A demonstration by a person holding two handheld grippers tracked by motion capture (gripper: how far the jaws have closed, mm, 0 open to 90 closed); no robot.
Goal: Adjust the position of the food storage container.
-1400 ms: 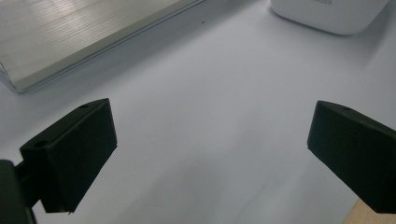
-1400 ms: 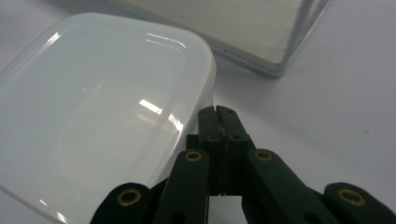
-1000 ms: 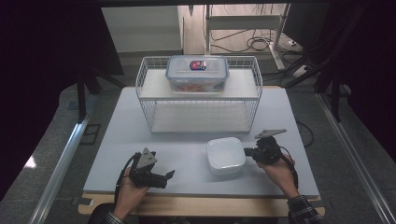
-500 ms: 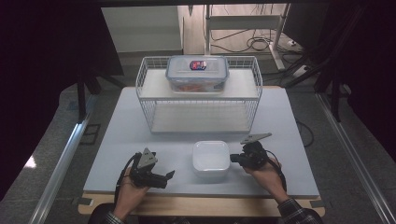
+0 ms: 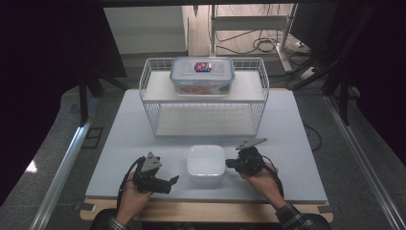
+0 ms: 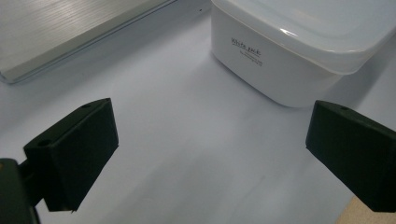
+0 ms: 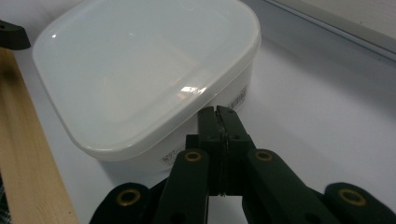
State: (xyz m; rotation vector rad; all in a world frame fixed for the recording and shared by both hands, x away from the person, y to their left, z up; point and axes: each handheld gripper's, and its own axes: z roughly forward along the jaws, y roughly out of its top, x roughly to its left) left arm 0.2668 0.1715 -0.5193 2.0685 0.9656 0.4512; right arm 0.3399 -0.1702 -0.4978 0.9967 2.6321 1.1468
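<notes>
A white lidded container [image 5: 206, 162] sits on the white worktop [image 5: 119, 143], near the front edge and roughly midway between my two hands. My right gripper [image 7: 217, 114] has its jaws pressed together with nothing between them, and its closed tip rests right against the container's right side wall, just below the lid's rim. My left gripper [image 6: 210, 154] lies to the left of the container, apart from it, with its jaws spread wide over bare worktop; the container's side with small printed lettering shows beyond them. Farther back on the worktop stands a white wire rack [image 5: 203, 98] with two shelves. On its top shelf rests a clear lidded box [image 5: 202, 75] with a red and blue label.
</notes>
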